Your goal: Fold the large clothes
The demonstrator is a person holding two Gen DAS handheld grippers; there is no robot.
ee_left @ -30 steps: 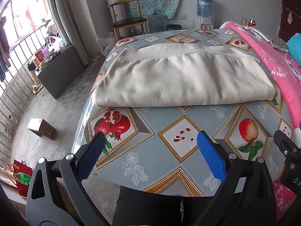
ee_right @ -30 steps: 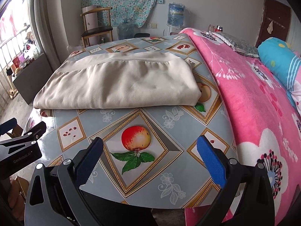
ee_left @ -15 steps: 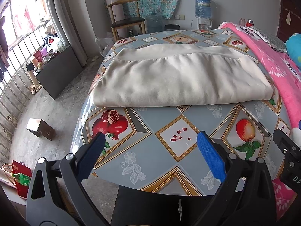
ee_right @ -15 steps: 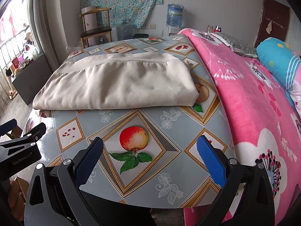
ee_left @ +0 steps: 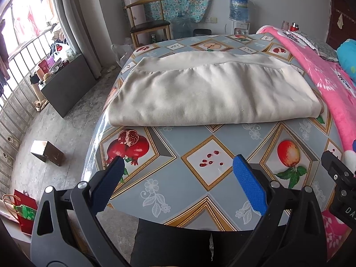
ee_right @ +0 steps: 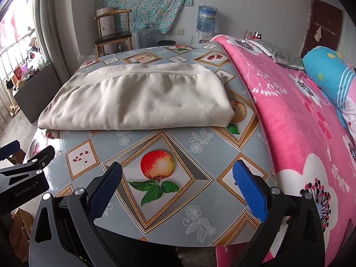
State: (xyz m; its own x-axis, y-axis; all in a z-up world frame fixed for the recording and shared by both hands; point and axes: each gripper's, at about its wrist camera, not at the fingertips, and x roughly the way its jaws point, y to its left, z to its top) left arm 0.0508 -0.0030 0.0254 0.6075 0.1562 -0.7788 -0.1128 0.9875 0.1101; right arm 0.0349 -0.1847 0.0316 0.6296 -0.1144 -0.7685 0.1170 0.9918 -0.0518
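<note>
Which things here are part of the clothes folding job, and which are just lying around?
For the job:
cream garment, folded on the fruit-print tablecloth
left gripper, open
right gripper, open

Just lying about:
pink floral blanket
blue pillow
wooden chair
water cooler bottle
small box on the floor

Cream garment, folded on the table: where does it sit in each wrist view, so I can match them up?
Left wrist: the cream garment fills the upper middle, beyond the open left gripper, reaching the table's left edge.
Right wrist: the garment lies upper left of centre, beyond the open right gripper.
Shared landmark: the red apple print on the tablecloth, nearer than the garment's front edge.
</note>
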